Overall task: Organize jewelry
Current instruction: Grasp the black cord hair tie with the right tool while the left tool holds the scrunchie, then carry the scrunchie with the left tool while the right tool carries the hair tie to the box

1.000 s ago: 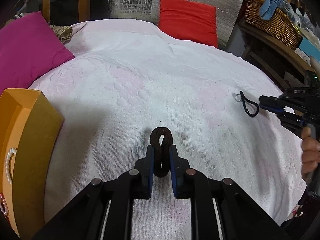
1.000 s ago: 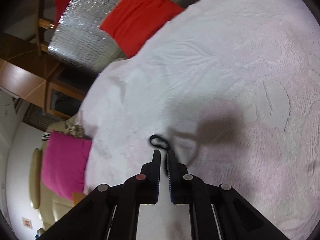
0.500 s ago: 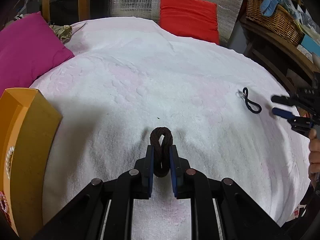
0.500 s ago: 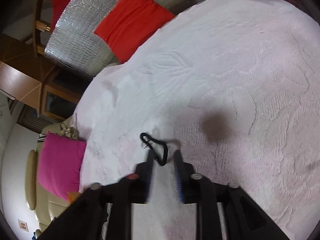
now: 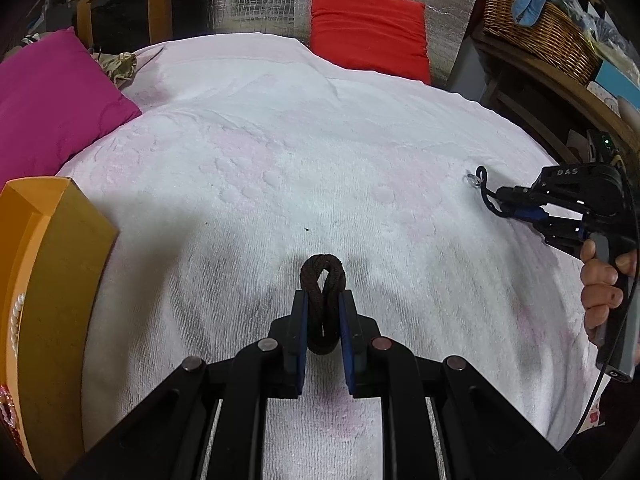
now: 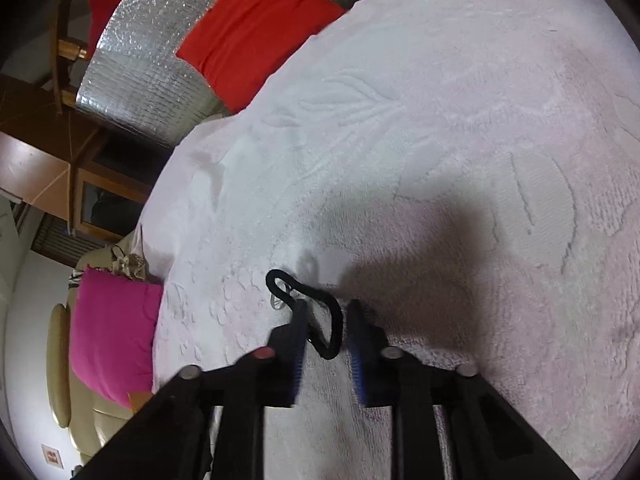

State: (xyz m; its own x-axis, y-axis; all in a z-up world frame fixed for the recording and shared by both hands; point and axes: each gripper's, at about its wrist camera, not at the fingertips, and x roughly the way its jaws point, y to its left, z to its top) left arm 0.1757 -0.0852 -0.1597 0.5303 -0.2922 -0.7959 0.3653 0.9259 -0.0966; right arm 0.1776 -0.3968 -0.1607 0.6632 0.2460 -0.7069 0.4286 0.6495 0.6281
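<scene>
My left gripper is shut on a dark brown braided cord loop and holds it just above the white towel. A thin black cord bracelet with a small clear ring lies on the towel between the open jaws of my right gripper. In the left wrist view that black bracelet lies at the right, with the right gripper around its near end. An orange box at the left holds a pearl strand.
A white-pink towel covers the round surface. A magenta cushion lies at the back left and a red cushion at the back. A wicker basket stands on a shelf at the right.
My right gripper has opened and moved forward, so its jaws now stand on either side of the black bracelet. My left gripper has kept still with the brown cord.
</scene>
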